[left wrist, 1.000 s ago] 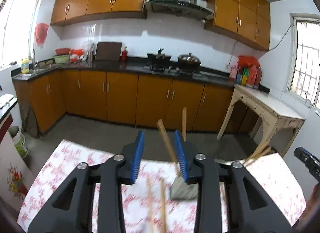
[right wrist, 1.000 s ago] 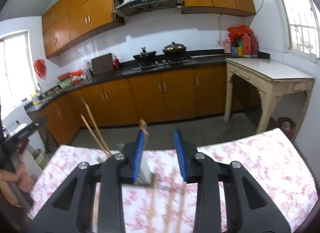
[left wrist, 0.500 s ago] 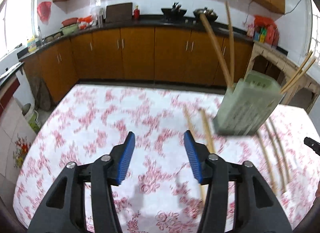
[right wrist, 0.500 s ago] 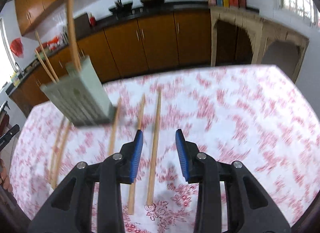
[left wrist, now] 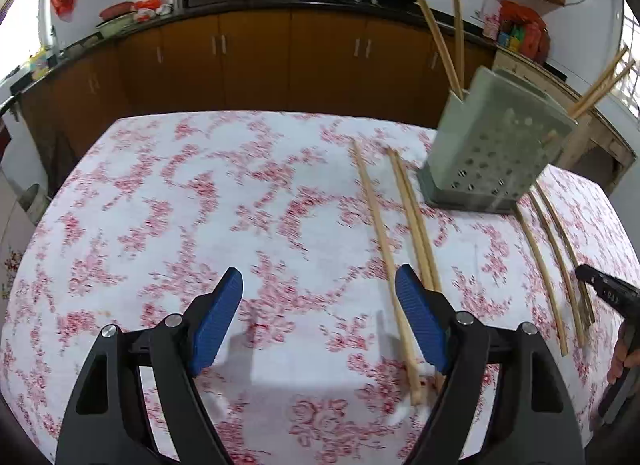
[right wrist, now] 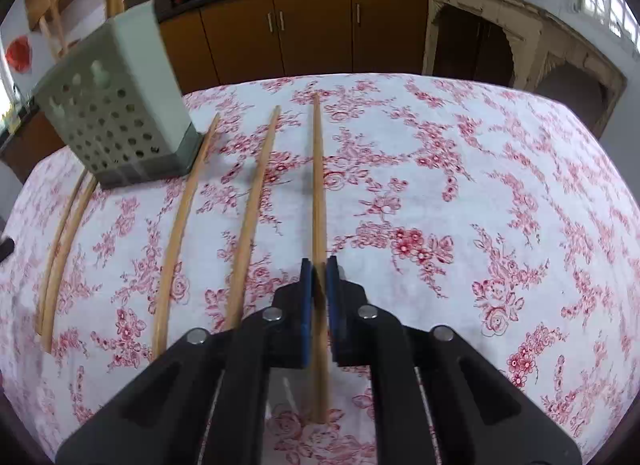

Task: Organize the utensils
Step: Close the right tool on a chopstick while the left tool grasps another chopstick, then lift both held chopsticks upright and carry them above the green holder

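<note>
A grey-green perforated utensil holder (left wrist: 496, 145) stands on the floral tablecloth with several chopsticks sticking up in it; it also shows in the right wrist view (right wrist: 116, 113). Several wooden chopsticks lie flat on the cloth. My left gripper (left wrist: 318, 301) is open and empty, low over the cloth, with three chopsticks (left wrist: 404, 221) just beside its right finger. My right gripper (right wrist: 319, 277) is shut on the rightmost chopstick (right wrist: 318, 185), which lies along the cloth. Two more chopsticks (right wrist: 252, 205) lie left of it, and a pair (right wrist: 64, 241) further left.
The table (right wrist: 500, 185) is covered with a white and red floral cloth. Behind it stand brown kitchen cabinets (left wrist: 256, 53) and a worn pale side table (right wrist: 500, 25). The other gripper's black tip (left wrist: 608, 293) shows at the right edge of the left wrist view.
Both grippers have tipped down and come low over the table. My right gripper has closed on the rightmost chopstick. My left gripper has opened wider.
</note>
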Demonstrator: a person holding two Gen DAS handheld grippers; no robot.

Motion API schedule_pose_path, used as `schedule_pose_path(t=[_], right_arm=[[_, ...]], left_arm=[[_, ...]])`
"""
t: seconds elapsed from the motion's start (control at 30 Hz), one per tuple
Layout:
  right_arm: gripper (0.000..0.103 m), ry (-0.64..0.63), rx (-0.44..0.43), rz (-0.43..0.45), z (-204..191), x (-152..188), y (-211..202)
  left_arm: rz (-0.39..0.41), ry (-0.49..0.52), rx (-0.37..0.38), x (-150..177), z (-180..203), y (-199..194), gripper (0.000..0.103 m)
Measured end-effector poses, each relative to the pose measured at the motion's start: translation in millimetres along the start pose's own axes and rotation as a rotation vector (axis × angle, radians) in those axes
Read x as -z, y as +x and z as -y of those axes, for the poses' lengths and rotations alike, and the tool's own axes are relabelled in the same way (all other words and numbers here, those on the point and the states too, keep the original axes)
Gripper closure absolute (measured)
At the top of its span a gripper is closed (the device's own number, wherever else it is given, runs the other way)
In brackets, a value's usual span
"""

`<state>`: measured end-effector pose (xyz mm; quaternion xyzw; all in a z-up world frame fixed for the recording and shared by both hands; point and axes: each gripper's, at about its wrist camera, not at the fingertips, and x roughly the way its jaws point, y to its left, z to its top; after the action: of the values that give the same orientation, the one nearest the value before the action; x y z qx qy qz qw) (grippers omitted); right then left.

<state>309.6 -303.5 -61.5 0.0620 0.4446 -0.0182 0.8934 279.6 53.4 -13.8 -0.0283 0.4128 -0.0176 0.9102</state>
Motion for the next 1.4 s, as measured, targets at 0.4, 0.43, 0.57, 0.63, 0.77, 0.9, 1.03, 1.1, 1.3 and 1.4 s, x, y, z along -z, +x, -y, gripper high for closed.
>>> schedule_pose_path(t=[0.4, 0.43, 0.57, 0.63, 0.77, 0.9, 1.03, 1.1, 1.3, 1.4], right_arm=[[0.095, 0.049, 0.024, 0.009, 15, 3, -3], [0.095, 0.049, 0.022, 0.009, 15, 3, -3], [0.095, 0.042, 0.013, 0.010, 14, 4, -2], [0.095, 0.042, 0.008, 0.011, 14, 6, -5], [0.095, 0.037, -0.007, 0.020, 15, 11, -8], [0.095, 0.033, -0.007, 0.027, 15, 12, -8], [0.095, 0.032, -0.007, 0.030, 14, 12, -9], [0.095, 0.026, -0.002, 0.032, 14, 12, -9], [0.095, 0.024, 0.000, 0.034, 15, 13, -10], [0.095, 0.019, 0.002, 0.035, 15, 14, -11]], left_arm=[[-0.121, 0.106, -0.022, 12, 47, 38, 0.064], [-0.108, 0.116, -0.039, 13, 49, 38, 0.072], [-0.111, 0.087, -0.064, 12, 47, 38, 0.095], [-0.112, 0.048, -0.088, 10, 34, 38, 0.095], [-0.113, -0.020, -0.125, 8, 6, 37, 0.095], [-0.115, -0.011, -0.066, 11, -1, 34, 0.095], [-0.100, 0.032, -0.029, 18, 1, 32, 0.093], [-0.095, 0.043, -0.027, 18, 4, 29, 0.092], [-0.095, 0.042, -0.026, 17, 4, 28, 0.092], [-0.091, 0.043, -0.028, 18, 5, 26, 0.092]])
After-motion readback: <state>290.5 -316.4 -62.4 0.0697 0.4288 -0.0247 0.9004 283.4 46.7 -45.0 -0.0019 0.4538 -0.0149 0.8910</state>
